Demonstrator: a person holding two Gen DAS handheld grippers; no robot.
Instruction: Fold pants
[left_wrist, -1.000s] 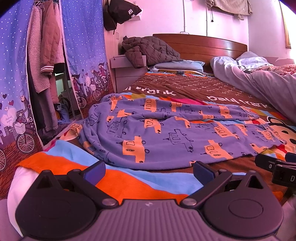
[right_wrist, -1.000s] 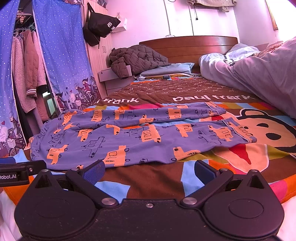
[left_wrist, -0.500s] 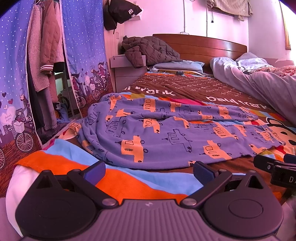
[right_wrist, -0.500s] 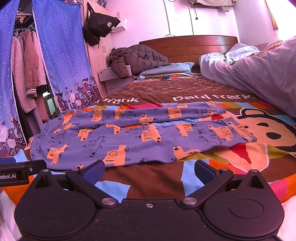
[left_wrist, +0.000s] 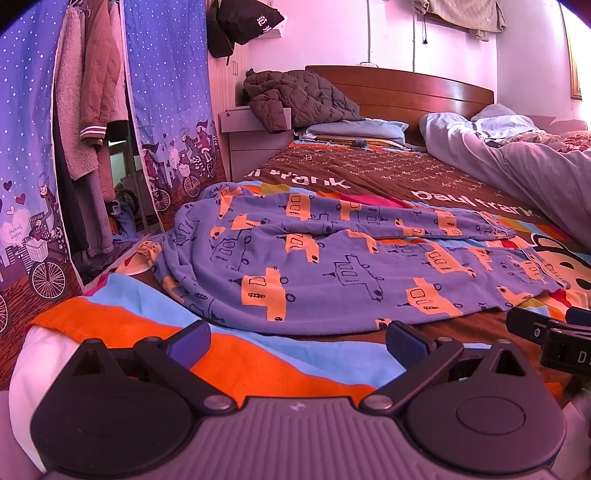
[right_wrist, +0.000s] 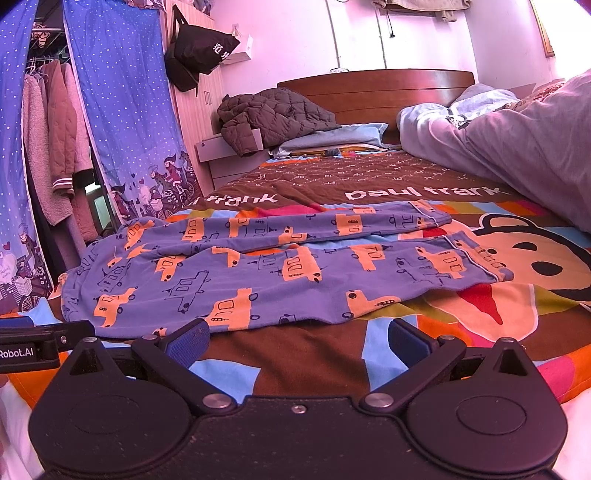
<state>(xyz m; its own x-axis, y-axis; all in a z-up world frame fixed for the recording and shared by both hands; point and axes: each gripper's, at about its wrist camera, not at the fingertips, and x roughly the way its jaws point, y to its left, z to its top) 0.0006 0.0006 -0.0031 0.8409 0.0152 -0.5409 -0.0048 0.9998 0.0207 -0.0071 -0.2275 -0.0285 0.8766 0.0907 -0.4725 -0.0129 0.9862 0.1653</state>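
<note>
Blue pants with orange cars (left_wrist: 332, 258) lie spread flat on the bed, waist to the left, both legs reaching right; they also show in the right wrist view (right_wrist: 266, 266). My left gripper (left_wrist: 297, 341) is open and empty, just short of the pants' near edge at the waist end. My right gripper (right_wrist: 297, 341) is open and empty, just short of the near leg's edge. Each gripper's side shows in the other's view: the right gripper (left_wrist: 550, 336) and the left gripper (right_wrist: 40, 341).
The colourful bedspread (left_wrist: 258, 365) covers the bed. A grey duvet (right_wrist: 517, 147) is heaped at the right. A dark jacket (left_wrist: 295, 98) and pillows lie by the wooden headboard (right_wrist: 376, 92). A blue curtain (left_wrist: 170, 92) and hanging clothes (left_wrist: 88, 110) stand left of the bed.
Both grippers have crept slightly closer to the pants' near edge. The pants have not moved and both grippers stay open.
</note>
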